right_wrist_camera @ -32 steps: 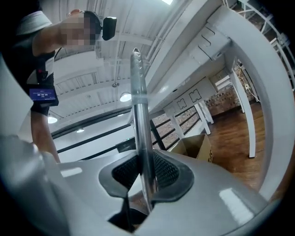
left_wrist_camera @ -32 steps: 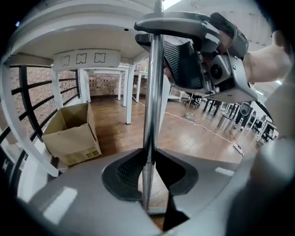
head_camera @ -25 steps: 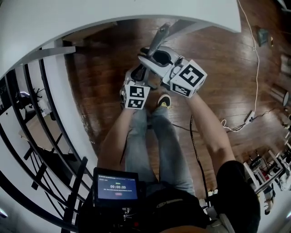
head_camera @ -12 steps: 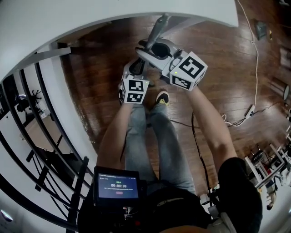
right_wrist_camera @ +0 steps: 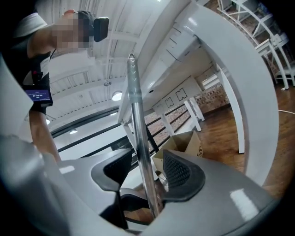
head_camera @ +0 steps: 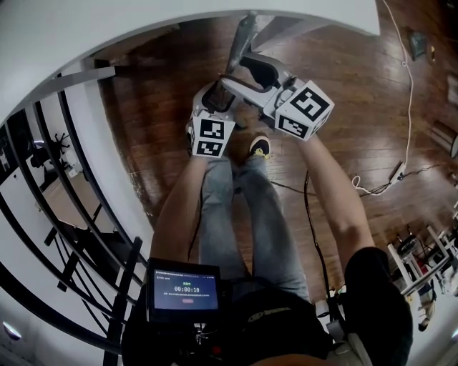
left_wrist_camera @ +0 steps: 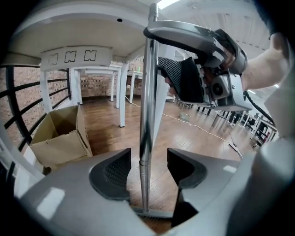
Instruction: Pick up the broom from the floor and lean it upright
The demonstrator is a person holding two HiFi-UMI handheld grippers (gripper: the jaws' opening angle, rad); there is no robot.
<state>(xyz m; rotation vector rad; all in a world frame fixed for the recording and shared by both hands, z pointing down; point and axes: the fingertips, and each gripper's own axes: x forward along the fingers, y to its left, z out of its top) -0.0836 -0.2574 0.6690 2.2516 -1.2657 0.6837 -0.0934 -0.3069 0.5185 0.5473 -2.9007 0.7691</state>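
The broom stands upright; its metal pole (head_camera: 242, 39) rises to the edge of the white table (head_camera: 315, 18). In the left gripper view the pole (left_wrist_camera: 147, 106) runs down to the broom head (left_wrist_camera: 154, 213) on the wooden floor. My left gripper (left_wrist_camera: 148, 168) sits low around the pole. Its jaws are opening, with a gap on each side. Higher up, my right gripper (right_wrist_camera: 146, 173) also surrounds the pole (right_wrist_camera: 137, 115), its jaws opening and its pads not pressing. The right gripper (left_wrist_camera: 193, 73) shows above in the left gripper view. In the head view both grippers (head_camera: 215, 96) (head_camera: 245, 70) flank the pole.
An open cardboard box (left_wrist_camera: 60, 133) stands to the left under the table, beside white table legs (left_wrist_camera: 122, 97). A black railing (head_camera: 71, 236) runs along the left. A white cable (head_camera: 372, 189) lies on the floor to the right. The person's shoe (head_camera: 259, 146) is just behind the grippers.
Both grippers were shut on the pole and now stand open around it. The hands have shifted slightly towards the table, and the pole stays upright.
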